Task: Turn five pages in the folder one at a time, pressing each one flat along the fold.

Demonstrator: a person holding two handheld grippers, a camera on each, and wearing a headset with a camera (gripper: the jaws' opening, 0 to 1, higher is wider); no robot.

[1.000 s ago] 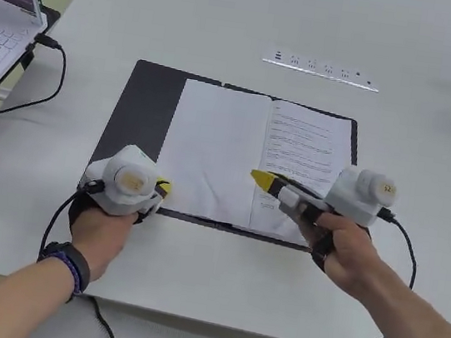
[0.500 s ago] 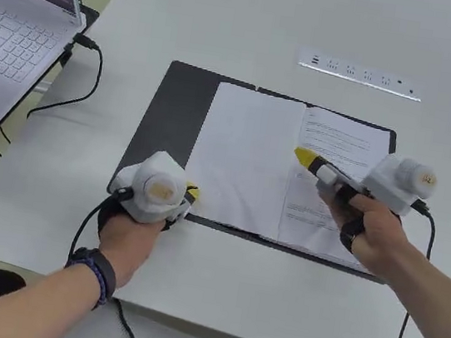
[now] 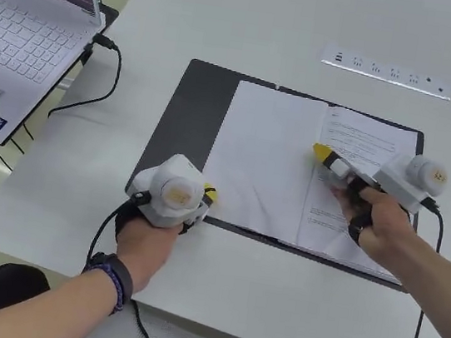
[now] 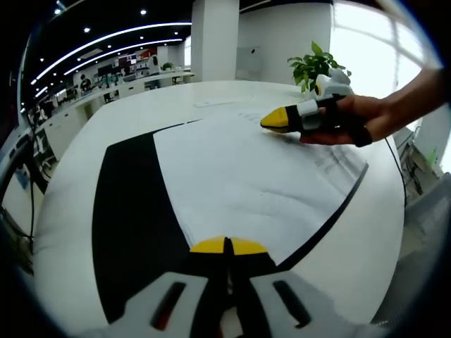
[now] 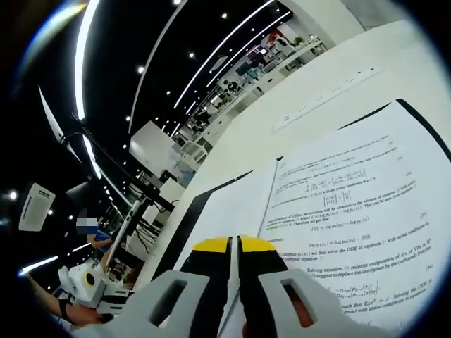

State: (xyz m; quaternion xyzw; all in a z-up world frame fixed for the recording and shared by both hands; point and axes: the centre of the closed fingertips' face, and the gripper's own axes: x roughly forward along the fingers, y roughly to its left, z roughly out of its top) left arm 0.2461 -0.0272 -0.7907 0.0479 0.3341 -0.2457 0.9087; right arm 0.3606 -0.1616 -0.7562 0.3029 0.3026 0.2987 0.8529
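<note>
Folder (image 3: pixel 184 117) is laid open on table (image 3: pixel 254 22). Left gripper (image 3: pixel 208 193) is held at its near edge, jaws pressed together, empty. Right gripper (image 3: pixel 322 153) is held by the fold, jaws likewise together.

The white worktop (image 3: pixel 254 22) carries an open black folder (image 3: pixel 188 109) in its middle, pages spread flat. A white socket strip (image 3: pixel 386 74) lies at the far right, and a black cable (image 3: pixel 114 78) loops onto the left edge
</note>
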